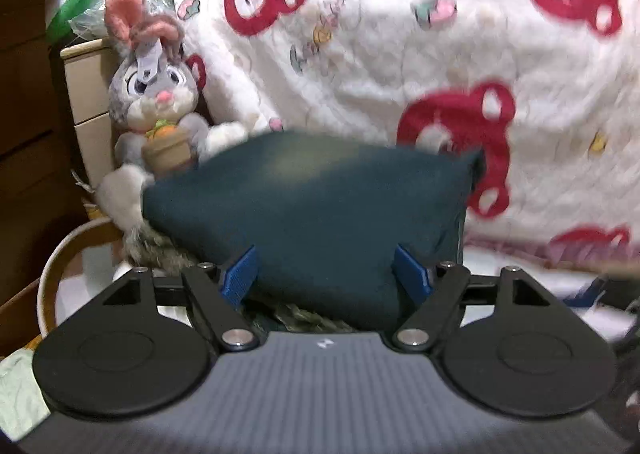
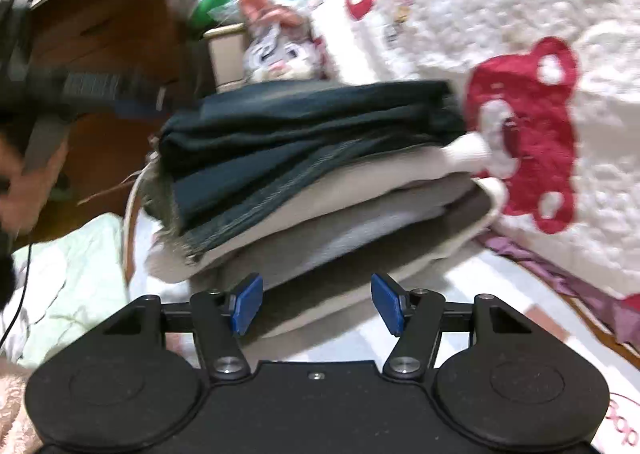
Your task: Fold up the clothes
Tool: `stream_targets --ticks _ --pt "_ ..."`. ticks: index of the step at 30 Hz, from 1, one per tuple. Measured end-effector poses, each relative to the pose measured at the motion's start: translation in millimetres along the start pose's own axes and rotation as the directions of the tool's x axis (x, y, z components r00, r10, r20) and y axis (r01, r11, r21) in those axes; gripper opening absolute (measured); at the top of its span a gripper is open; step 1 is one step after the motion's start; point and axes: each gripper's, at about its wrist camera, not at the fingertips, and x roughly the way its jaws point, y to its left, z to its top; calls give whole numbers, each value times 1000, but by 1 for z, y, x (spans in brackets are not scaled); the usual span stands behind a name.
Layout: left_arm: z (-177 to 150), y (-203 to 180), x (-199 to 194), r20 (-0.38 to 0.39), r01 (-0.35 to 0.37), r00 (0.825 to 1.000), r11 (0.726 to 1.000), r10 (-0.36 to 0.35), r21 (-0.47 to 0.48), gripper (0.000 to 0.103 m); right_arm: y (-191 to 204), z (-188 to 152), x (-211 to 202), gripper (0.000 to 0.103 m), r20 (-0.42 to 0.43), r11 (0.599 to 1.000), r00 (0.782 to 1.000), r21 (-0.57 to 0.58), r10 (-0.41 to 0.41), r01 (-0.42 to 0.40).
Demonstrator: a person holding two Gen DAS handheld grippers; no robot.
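Observation:
A folded dark teal garment (image 1: pixel 312 205) fills the middle of the left wrist view, on top of a pile. My left gripper (image 1: pixel 326 274) is open, its blue pads on either side of the garment's near edge, not pinching it. In the right wrist view the same dark garment (image 2: pixel 304 133) tops a stack of folded clothes (image 2: pixel 320 221), beige and grey below. My right gripper (image 2: pixel 318 304) is open and empty just in front of the stack's lowest layers. The other gripper and a hand (image 2: pixel 36 141) show blurred at the left.
A white blanket with red bears (image 1: pixel 440 53) lies behind and to the right; it also shows in the right wrist view (image 2: pixel 520 73). A grey plush rabbit (image 1: pixel 156 101) sits left of the pile. A cream drawer unit (image 1: pixel 88 93) and a wooden cabinet (image 2: pixel 120 33) stand at the left. Pale green cloth (image 2: pixel 72 274) lies beside the stack.

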Motion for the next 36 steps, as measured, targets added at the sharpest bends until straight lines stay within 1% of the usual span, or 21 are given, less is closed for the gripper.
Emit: stream_targets --ticks 1,4,6,8,11,13,15,17,18,19,24,29,33,36 --pt "-4 -5 0 -5 -18 1000 1000 18 0 75 -2 -1 -4 66 7 1000 1000 10 -10 10" --pt "-13 -12 1 -69 -17 998 999 14 -37 76 -10 -5 -16 67 28 998 999 40 -42 41" --pt "-24 -14 6 -143 -8 990 997 -2 -75 75 -14 -8 -24 67 41 996 997 60 -63 60" --pt "-39 -17 3 -167 -19 986 994 1 -108 75 -19 -11 -32 68 53 994 995 81 -84 80" --pt "-52 -41 -19 -164 -66 984 998 65 -1 75 -24 -15 -46 68 73 988 991 113 -112 103" --pt "-56 -56 -34 -178 -80 981 996 84 28 77 -22 -21 -62 70 90 985 989 139 -118 105" --pt "-57 -66 -50 -173 -77 982 997 80 23 88 -22 -31 -78 72 117 977 990 207 -82 57" --pt "-56 -75 -61 -160 -69 984 997 73 31 95 -24 -42 -94 81 149 959 988 282 -37 -7" --pt "-56 -80 -67 -154 -68 985 997 73 37 98 -24 -47 -102 90 166 947 986 318 -15 -39" --pt "-56 -85 -70 -153 -72 985 996 79 51 98 -22 -52 -109 90 178 943 984 330 -13 -47" --pt "-66 -106 -87 -190 -104 974 990 121 96 98 0 -74 -147 90 213 951 975 309 -65 -4" --pt "-76 -120 -114 -212 -95 971 991 113 92 98 20 -84 -177 92 233 958 962 278 -140 72" --pt "-84 -131 -135 -227 -90 968 992 108 91 98 33 -89 -189 93 230 960 959 262 -166 104" --pt "-91 -136 -152 -208 -105 970 988 126 111 98 45 -98 -196 93 228 954 954 272 -193 128"
